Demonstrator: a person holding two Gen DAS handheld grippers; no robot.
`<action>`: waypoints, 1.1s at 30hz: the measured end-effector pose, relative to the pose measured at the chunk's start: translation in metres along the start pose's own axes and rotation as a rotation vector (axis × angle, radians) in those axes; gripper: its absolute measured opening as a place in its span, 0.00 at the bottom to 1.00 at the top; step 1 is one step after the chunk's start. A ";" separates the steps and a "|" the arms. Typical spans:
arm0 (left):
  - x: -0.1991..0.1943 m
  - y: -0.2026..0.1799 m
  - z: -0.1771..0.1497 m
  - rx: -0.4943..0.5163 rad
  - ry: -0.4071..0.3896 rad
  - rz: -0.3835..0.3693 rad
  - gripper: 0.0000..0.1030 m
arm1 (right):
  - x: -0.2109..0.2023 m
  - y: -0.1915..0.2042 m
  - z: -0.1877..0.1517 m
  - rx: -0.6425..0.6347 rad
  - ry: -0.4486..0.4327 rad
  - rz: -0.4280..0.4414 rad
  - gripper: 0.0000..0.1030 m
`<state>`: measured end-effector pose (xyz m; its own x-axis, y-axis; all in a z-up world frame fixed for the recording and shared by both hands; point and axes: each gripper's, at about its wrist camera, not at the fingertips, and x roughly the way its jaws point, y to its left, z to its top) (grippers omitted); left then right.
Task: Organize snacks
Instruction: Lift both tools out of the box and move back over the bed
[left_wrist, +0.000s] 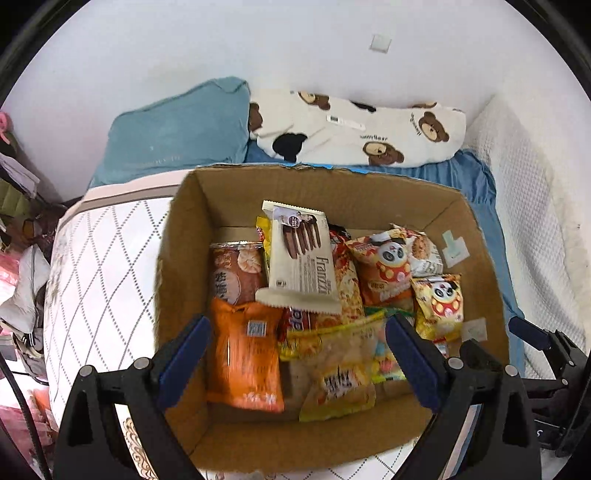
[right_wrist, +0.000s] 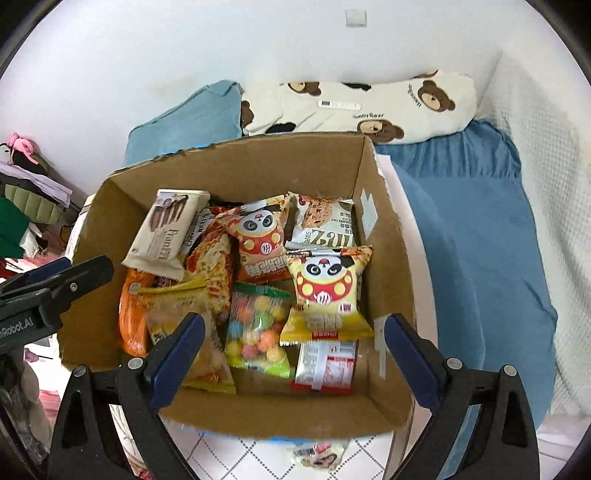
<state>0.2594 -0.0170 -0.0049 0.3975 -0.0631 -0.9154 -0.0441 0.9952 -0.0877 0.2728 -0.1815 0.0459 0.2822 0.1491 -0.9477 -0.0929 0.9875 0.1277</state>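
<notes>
An open cardboard box (left_wrist: 332, 186) (right_wrist: 236, 158) on a bed holds several snack packs. Among them are a cream wafer pack (left_wrist: 301, 254) (right_wrist: 166, 232), an orange bag (left_wrist: 245, 363), a yellow chip bag (left_wrist: 341, 373), two panda packs (right_wrist: 325, 291) (right_wrist: 260, 236), a colourful candy bag (right_wrist: 258, 330) and an oat pack (right_wrist: 325, 223). My left gripper (left_wrist: 299, 343) is open and empty above the box's near side. My right gripper (right_wrist: 293, 338) is open and empty over the candy bag. Another snack pack (right_wrist: 317, 454) lies outside the box at its near edge.
The box rests on a quilted white mattress (left_wrist: 99, 266). Behind it lie a teal pillow (left_wrist: 177, 133), a bear-print pillow (left_wrist: 362, 133) and a blue blanket (right_wrist: 476, 229). Clutter (left_wrist: 18, 221) is piled at the left. A white wall is at the back.
</notes>
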 end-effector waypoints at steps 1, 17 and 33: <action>-0.004 0.000 -0.004 0.001 -0.007 0.002 0.94 | -0.006 0.002 -0.005 -0.006 -0.012 -0.004 0.97; -0.092 -0.009 -0.069 -0.015 -0.178 0.003 0.94 | -0.098 0.025 -0.063 -0.036 -0.216 -0.031 0.97; -0.108 -0.003 -0.130 -0.055 -0.177 0.026 0.94 | -0.116 0.010 -0.114 0.037 -0.214 0.032 0.97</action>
<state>0.0973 -0.0233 0.0429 0.5503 -0.0183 -0.8347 -0.1043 0.9904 -0.0905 0.1301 -0.1954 0.1237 0.4763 0.1839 -0.8598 -0.0714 0.9827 0.1706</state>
